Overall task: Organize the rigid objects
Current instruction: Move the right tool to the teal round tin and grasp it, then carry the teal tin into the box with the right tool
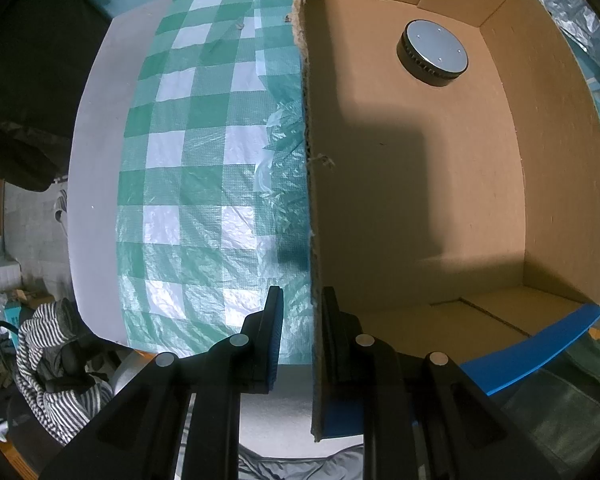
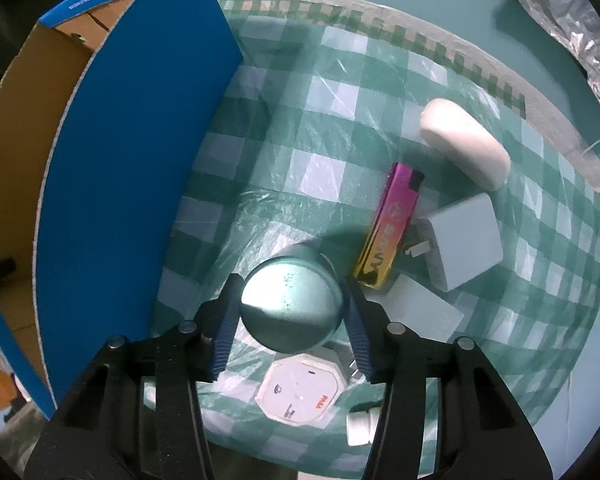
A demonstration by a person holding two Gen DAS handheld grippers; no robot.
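Note:
My left gripper [image 1: 302, 296] is shut on the near wall of the cardboard box [image 1: 310, 184], one finger outside and one inside. A round black and silver puck [image 1: 433, 53] lies on the box floor at the far end. My right gripper [image 2: 292, 284] is shut on a round teal tin [image 2: 290, 308] and holds it over the checkered cloth. Beside it lie a pink and gold lighter [image 2: 392, 226], a white oval case [image 2: 464, 142], a pale blue charger [image 2: 462, 242], a flat white block [image 2: 422, 308] and a white octagonal device [image 2: 300, 390].
The blue outer wall of the box [image 2: 132, 152] stands just left of the tin. The green checkered cloth [image 1: 204, 152] covers the table left of the box. A white cylinder [image 2: 362, 422] lies near the table's front edge. Striped fabric [image 1: 48, 352] hangs below the table.

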